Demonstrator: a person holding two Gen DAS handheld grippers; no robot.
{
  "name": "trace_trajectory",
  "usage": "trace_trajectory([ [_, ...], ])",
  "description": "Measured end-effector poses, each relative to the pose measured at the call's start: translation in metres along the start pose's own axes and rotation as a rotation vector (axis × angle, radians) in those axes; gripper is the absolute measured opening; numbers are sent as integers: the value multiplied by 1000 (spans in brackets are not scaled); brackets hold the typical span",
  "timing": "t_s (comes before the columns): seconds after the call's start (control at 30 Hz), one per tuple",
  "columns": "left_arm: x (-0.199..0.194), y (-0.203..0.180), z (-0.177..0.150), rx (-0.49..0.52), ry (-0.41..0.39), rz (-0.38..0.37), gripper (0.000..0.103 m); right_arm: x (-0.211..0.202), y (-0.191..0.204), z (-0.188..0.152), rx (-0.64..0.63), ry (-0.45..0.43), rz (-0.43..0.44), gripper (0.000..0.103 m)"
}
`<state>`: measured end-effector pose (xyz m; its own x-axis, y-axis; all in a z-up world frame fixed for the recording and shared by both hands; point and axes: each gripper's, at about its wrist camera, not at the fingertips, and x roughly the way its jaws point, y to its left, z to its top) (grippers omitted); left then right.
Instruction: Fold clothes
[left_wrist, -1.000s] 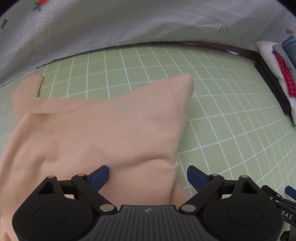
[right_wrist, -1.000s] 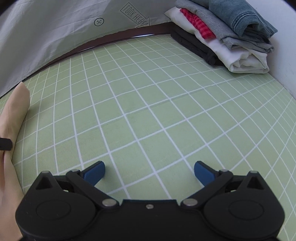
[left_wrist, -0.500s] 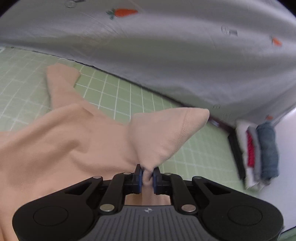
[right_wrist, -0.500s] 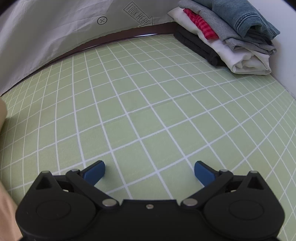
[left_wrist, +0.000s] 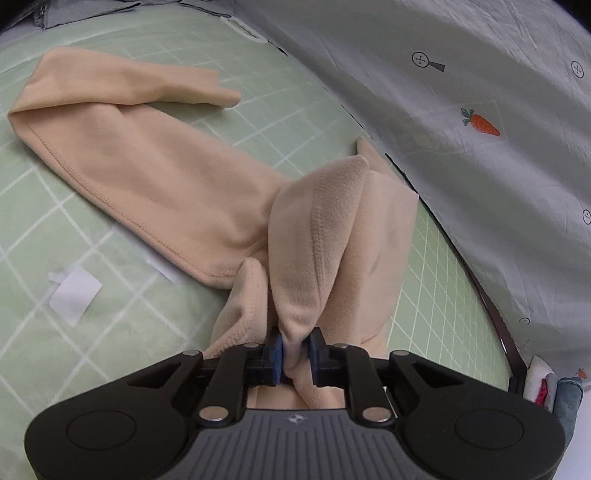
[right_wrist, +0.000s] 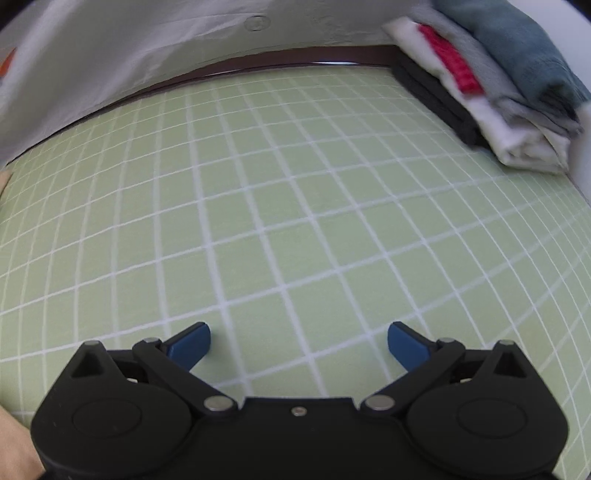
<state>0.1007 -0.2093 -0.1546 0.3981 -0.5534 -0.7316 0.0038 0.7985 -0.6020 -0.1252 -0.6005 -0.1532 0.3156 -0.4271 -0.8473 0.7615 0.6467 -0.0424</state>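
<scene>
Left gripper (left_wrist: 295, 354) clamped on a bunched fold of the peach garment (left_wrist: 155, 177), blue pads (left_wrist: 276, 356) pressing soft fleece from both sides; jaws just eased a touch wider, fabric between them and gripped. Pinched fold rising in a peaked ridge straight ahead of the fingers, a stitched seam running up its middle. Rest of the garment spread on the green grid mat (left_wrist: 55, 236), reaching away to the far left, hemmed edge running diagonally, a narrower flap doubled over along the far side with its tip pointing right. Another layer hanging down on the right of the pinched fold, near the mat's dark rim. Small white paper scrap (left_wrist: 75, 295) lying on the mat at near left, apart from the cloth. Grey sheet with carrot print (left_wrist: 480, 123) draped beyond the mat's edge on the right and far side.

Right gripper (right_wrist: 299, 345) released, blue fingertips (right_wrist: 190, 341) spread wide over bare mat (right_wrist: 295, 221), nothing between them. Stack of folded clothes (right_wrist: 498, 92) at far right corner of the mat: black at the bottom, then white, red, grey, blue-grey denim on top, slightly blurred. A sliver of peach cloth just showing at the left edge of the right wrist view.
</scene>
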Motion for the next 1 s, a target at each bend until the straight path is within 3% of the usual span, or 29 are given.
trace_trajectory([
  [0.17, 8, 18, 10, -83, 32, -36, 18, -4, 45, 25, -51, -45, 187, 103],
  [0.27, 12, 35, 16, -230, 71, -85, 18, 7, 69, 44, 29, 6, 387, 95],
  [0.33, 17, 41, 23, -295, 99, -103, 18, 22, 80, 55, 171, 90, 558, 88],
  [0.4, 19, 40, 28, -298, 115, -102, 18, 42, 92, 59, 361, 194, 742, 83],
  [0.5, 21, 37, 32, -307, 125, -93, 18, 63, 124, 64, 483, 312, 901, 66],
  [0.57, 22, 39, 32, -332, 129, -95, 18, 71, 148, 67, 472, 376, 944, 50],
  [0.7, 24, 45, 33, -373, 133, -118, 18, 84, 189, 65, 488, 477, 975, 46],
  [0.8, 24, 47, 31, -378, 126, -127, 18, 91, 205, 66, 487, 498, 953, 46],
  [0.9, 25, 48, 30, -377, 125, -131, 18, 97, 210, 66, 531, 508, 960, 38],
  [0.97, 25, 49, 31, -376, 128, -133, 18, 97, 210, 67, 533, 482, 973, 5],
  [1.0, 24, 49, 31, -373, 129, -133, 18, 94, 209, 69, 522, 459, 982, 5],
])
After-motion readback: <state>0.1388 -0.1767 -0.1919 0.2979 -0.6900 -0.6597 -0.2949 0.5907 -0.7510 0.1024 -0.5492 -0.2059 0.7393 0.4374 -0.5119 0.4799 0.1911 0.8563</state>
